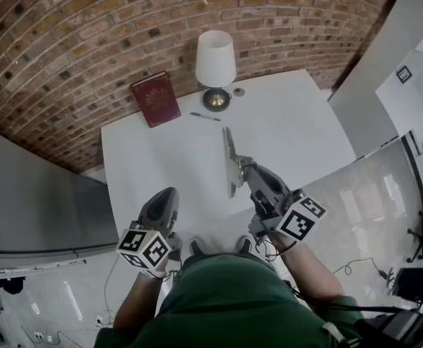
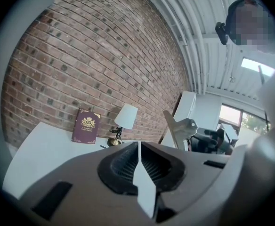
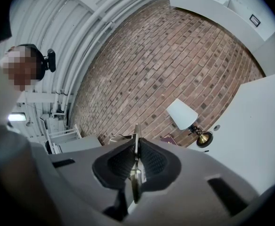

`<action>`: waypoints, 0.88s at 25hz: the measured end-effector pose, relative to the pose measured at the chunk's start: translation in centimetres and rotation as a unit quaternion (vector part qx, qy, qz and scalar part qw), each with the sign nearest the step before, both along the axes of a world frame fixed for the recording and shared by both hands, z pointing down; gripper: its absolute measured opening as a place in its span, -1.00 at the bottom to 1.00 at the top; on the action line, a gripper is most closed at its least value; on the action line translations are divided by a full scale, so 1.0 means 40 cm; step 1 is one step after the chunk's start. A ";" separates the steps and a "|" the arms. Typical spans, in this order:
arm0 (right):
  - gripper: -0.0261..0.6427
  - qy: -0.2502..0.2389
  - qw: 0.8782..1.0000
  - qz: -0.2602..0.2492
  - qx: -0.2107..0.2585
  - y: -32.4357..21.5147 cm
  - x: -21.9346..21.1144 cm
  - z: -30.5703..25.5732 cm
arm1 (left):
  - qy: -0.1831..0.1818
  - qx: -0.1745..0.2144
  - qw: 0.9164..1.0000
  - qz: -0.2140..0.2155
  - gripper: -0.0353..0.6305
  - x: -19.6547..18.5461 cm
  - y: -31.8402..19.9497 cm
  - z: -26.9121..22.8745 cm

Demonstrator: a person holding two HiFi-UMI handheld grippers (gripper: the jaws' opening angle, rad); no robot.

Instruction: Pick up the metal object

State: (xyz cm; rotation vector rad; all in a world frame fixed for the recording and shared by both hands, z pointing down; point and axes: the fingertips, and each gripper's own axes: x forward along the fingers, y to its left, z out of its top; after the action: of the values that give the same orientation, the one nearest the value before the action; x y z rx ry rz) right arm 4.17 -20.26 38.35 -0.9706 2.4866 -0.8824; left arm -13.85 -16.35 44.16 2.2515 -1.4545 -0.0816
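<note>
Gripping the metal object [image 1: 231, 158] by its near end, the right gripper [image 1: 248, 169], lower centre-right of the frame, holds it over the white table [image 1: 298, 129]. Left gripper [image 1: 168, 193], lower left: jaws clenched together, nothing between them. Upper centre, farther back: pen [image 1: 205, 116], lamp [image 1: 215, 60], red book [image 1: 155, 98], brick wall [image 1: 66, 42].

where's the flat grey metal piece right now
Head view, right of centre: the flat grey metal piece is clamped in the right hand-held gripper over the white table, in front of the white-shaded brass lamp.
</note>
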 end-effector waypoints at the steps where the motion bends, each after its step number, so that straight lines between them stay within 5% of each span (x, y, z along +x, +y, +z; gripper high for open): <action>1: -0.86 -0.001 1.000 0.000 0.000 0.000 0.000 0.000 | 0.000 0.000 1.000 0.000 -0.85 0.000 0.000 0.000; 22: -0.86 -0.001 1.000 0.012 -0.005 0.008 -0.004 0.008 | 0.011 -0.005 1.000 0.009 -0.85 -0.008 0.003 0.016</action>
State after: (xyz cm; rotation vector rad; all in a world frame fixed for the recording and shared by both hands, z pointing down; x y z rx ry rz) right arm 4.01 -19.92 38.66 -1.0011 2.4657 -0.8894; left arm -14.16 -16.22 44.79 2.2493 -1.4211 -0.0928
